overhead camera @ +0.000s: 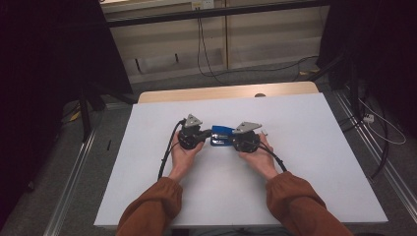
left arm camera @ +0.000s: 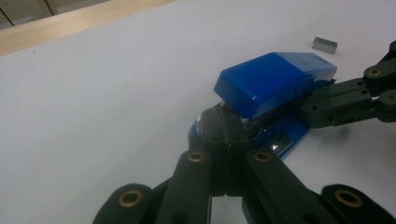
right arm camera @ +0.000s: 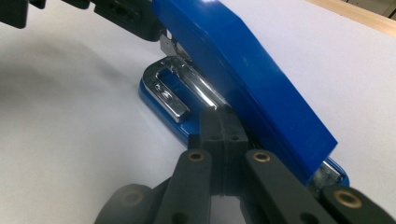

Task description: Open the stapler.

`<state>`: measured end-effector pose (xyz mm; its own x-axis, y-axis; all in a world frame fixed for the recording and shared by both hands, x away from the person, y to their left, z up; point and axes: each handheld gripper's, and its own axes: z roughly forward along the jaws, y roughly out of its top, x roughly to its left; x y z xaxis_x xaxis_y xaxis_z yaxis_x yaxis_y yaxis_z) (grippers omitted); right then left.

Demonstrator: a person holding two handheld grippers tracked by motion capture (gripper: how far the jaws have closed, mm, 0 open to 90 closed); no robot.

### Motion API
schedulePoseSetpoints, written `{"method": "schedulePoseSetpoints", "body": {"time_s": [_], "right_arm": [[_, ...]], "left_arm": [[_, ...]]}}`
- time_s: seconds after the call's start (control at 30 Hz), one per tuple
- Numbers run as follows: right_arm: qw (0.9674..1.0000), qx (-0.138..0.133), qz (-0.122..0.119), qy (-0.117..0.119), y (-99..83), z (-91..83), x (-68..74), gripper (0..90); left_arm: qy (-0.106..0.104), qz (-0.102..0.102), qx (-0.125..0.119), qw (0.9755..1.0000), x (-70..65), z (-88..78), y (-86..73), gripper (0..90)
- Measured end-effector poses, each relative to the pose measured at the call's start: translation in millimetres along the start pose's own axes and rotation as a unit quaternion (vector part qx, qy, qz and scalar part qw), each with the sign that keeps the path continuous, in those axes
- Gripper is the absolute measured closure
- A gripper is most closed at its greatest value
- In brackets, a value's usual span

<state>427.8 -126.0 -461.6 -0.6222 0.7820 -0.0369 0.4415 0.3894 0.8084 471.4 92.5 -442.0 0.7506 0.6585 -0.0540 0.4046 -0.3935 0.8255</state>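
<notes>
Overhead view looks down; both claw views closely share the stapler (left arm camera: 271, 88).

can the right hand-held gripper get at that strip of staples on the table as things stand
Probably not yet: the right hand-held gripper is shut at the blue stapler. The staple strip lies apart on open table, nothing blocking.

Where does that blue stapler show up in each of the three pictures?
High view: the blue stapler lies mid-table, between the left gripper and right gripper.
Left gripper view: right of centre, lid raised.
Right gripper view: across the centre, running from the top down to lower right.
Shared landmark: the white table top beneath it, also in the left and right gripper views.
</notes>
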Motion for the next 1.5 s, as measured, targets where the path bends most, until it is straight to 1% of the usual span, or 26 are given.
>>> {"method": "schedulePoseSetpoints", "body": {"time_s": [0.07,0.1,0.13,0.17,0.2,0.23,0.27,0.33,0.47,0.67,0.83,0.87,0.93,1.03,1.1,1.13,1.17,1.2,1.43,1.47,1.5], "right_arm": [[1.0000,0.002,0.001,-0.002,0.6,0.1,0.3,90.0],[1.0000,0.002,0.001,-0.002,0.6,0.1,0.3,90.0],[0.9999,0.005,-0.009,-0.009,1.8,0.5,2.5,90.0],[0.9999,0.005,-0.009,-0.009,1.8,0.5,2.5,90.0],[0.9999,0.005,-0.009,-0.010,2.0,0.9,3.5,90.0],[0.9999,0.005,-0.009,-0.010,2.0,0.9,3.5,90.0],[1.0000,0.002,-0.003,-0.007,1.5,1.2,3.0,90.0],[1.0000,0.002,-0.001,-0.006,1.4,1.1,2.7,90.0],[1.0000,0.003,-0.004,-0.004,1.8,1.2,2.2,90.0],[1.0000,0.002,-0.003,-0.003,1.8,1.2,1.8,90.0],[1.0000,0.002,-0.001,-0.002,1.8,1.2,1.5,90.0],[1.0000,0.002,0.002,-0.002,1.6,1.1,1.5,90.0],[1.0000,0.001,0.003,-0.002,1.5,1.2,1.3,90.0],[1.0000,0.002,0.003,-0.003,1.6,1.2,1.7,90.0],[1.0000,0.002,0.000,-0.004,1.6,1.2,1.9,90.0],[1.0000,0.004,-0.003,-0.004,1.9,1.1,2.3,90.0],[1.0000,0.004,-0.003,-0.004,1.9,1.1,2.3,90.0],[1.0000,0.003,-0.003,-0.004,1.8,1.1,2.2,90.0],[1.0000,0.003,-0.001,-0.005,1.6,1.1,2.5,90.0],[1.0000,0.002,-0.001,-0.004,1.7,1.2,2.2,90.0],[1.0000,0.002,-0.001,-0.004,1.6,1.1,2.2,90.0]], "left_arm": [[0.007,0.007,-0.002,0.9999,-1.9,-0.1,1.1,90.0],[0.007,0.007,-0.002,0.9999,-1.9,-0.1,1.1,90.0],[0.008,0.010,-0.001,0.9999,-1.9,-0.5,1.1,90.0],[0.008,0.010,-0.001,0.9999,-1.9,-0.5,1.1,90.0],[0.007,0.005,-0.007,0.9999,-2.6,-1.0,1.8,90.0],[0.007,0.005,-0.007,0.9999,-2.6,-1.0,1.8,90.0],[0.004,0.001,-0.014,0.9999,-2.6,-2.5,3.6,90.0],[0.003,0.003,-0.019,0.9998,-2.7,-3.0,5.1,90.0],[-0.001,-0.001,-0.022,0.9998,-2.6,-2.9,6.2,90.0],[-0.003,-0.002,-0.030,0.9996,-4.2,-4.9,9.3,90.0],[0.003,0.001,-0.034,0.9994,-6.6,-5.6,11.0,90.0],[0.001,-0.002,-0.036,0.9993,-7.4,-6.0,11.9,90.0],[0.004,0.006,-0.037,0.9993,-8.9,-6.7,13.1,90.0],[0.002,0.006,-0.040,0.9992,-9.9,-7.3,14.2,90.0],[-0.001,0.008,-0.039,0.9992,-10.1,-8.2,15.8,90.0],[-0.008,0.009,-0.037,0.9992,-11.8,-11.0,18.5,90.0],[-0.008,0.009,-0.037,0.9992,-11.8,-11.0,18.5,90.0],[-0.007,0.018,-0.032,0.9993,-13.8,-12.8,20.7,90.0],[-0.011,0.008,-0.040,0.9991,-13.2,-11.8,21.9,90.0],[-0.011,0.003,-0.043,0.9990,-14.6,-11.9,23.6,90.0],[-0.008,0.005,-0.042,0.9991,-15.5,-11.5,24.7,90.0]]}}
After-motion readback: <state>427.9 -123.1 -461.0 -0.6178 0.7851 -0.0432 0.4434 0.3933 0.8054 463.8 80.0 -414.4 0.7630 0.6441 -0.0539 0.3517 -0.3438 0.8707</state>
